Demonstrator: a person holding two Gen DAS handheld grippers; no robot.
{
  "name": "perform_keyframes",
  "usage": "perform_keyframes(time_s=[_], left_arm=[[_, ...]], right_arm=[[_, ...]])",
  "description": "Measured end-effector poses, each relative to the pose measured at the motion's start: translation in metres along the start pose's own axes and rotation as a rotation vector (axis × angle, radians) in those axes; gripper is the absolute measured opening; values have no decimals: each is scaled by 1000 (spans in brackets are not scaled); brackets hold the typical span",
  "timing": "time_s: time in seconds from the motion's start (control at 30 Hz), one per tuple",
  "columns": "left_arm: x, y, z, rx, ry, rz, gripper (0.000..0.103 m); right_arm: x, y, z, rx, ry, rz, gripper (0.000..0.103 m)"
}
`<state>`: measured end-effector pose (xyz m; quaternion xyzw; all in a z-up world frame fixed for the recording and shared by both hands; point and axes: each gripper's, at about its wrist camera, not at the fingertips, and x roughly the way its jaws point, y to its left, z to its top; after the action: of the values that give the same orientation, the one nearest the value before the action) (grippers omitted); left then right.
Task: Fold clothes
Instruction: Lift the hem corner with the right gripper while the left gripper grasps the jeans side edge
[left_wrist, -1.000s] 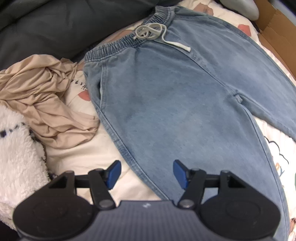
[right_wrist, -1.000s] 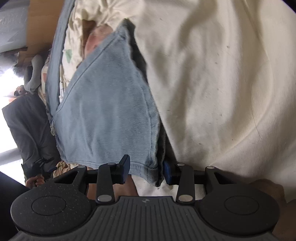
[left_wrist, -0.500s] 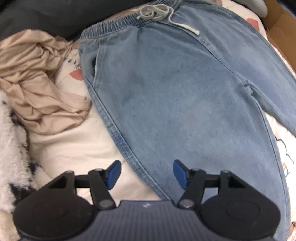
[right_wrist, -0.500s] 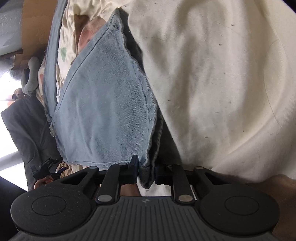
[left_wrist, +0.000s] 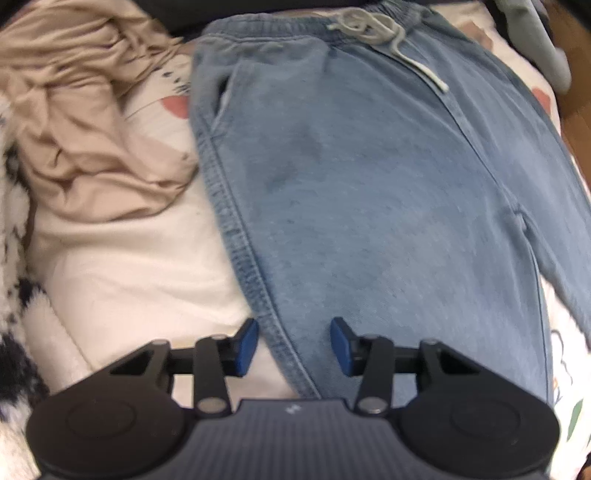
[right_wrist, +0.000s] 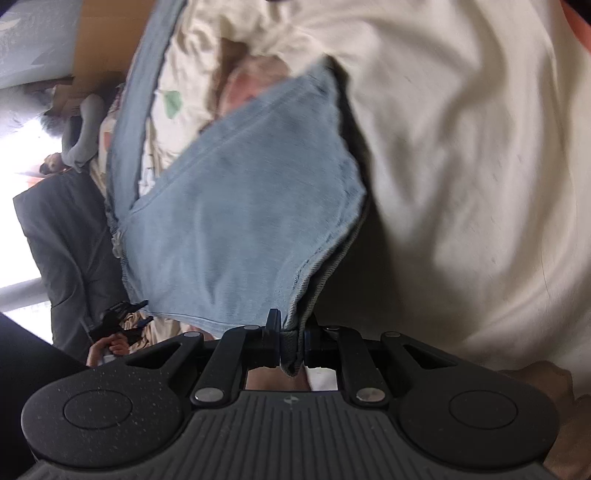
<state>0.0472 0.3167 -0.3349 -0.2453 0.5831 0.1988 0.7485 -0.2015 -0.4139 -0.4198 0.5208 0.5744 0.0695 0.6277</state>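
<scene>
We see jeans flat on bed, waistband far, legs running toward us; long axis along left gripper's view; outer side seam passes between its fingers; those fingers just been closing, half spread, not yet pressing denim; right gripper pinching hem corner of one leg, fingers pressed together on it, cloth raised off bed; we judge left nearer mid-leg seam; next move likely turns on clamping that seam, then carrying leg across; beige garment crumpled beside jeans.
</scene>
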Motion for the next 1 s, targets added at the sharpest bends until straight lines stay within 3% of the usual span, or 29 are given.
perform_keyframes(time_s=[0.23, 0.4, 0.5, 0.63, 0.77, 1.0], left_arm=[[-7, 25, -15, -132, -59, -86, 41], [-3, 30, -20, -136, -84, -152, 42], [-1, 44, -19, -253, -121, -207, 40], [-6, 59, -18, -371, -177, -275, 30], [-9, 65, -9, -380, -198, -292, 22], [-7, 72, 8, -396, -220, -290, 19]], right_arm=[[-26, 33, 5, -35, -24, 7, 9], [-37, 48, 5, -34, -34, 23, 9], [-39, 57, 4, -49, -27, 14, 9], [-44, 63, 4, -58, -28, 7, 9], [-48, 68, 4, -62, -31, 0, 9], [-52, 73, 5, -57, -41, -1, 9]])
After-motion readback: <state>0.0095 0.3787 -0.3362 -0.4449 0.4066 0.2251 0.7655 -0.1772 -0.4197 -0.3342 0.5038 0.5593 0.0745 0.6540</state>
